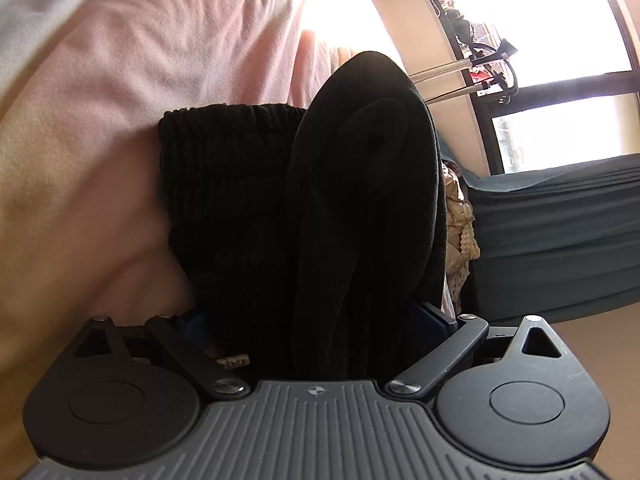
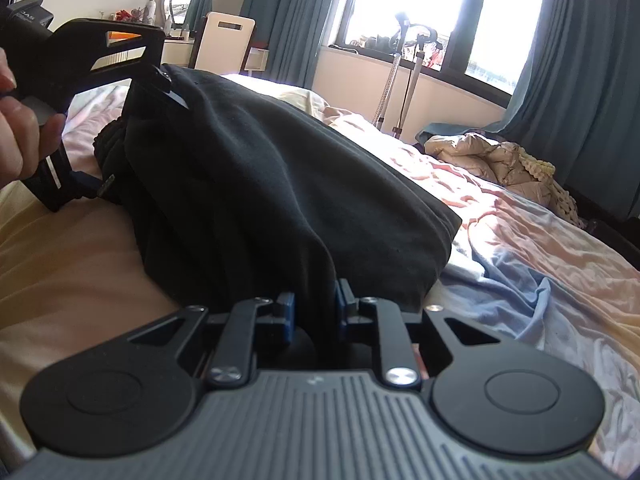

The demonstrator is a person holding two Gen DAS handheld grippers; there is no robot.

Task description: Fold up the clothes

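- Black garment (image 2: 256, 184) lies bunched in a long heap on a bed sheet (image 2: 540, 240) tinted pink, pale yellow and blue, running from about 10 o'clock toward 5 o'clock in the right wrist view.
- Right gripper (image 2: 316, 312) has its blue pads close together, pinching a fold at the garment's near end.
- Left gripper (image 1: 316, 320) stands wide apart; dark cloth, with a ribbed cuff (image 1: 232, 128) at 11 o'clock, sits between its fingers, and the pads do not appear to press it.
- From the right wrist view, that left tool shows at 10 o'clock, held by a hand (image 2: 20, 136), its upper finger touching the garment's far end.
- Beige quilted jacket (image 2: 492, 160) lies at 2 o'clock on the bed, well apart.
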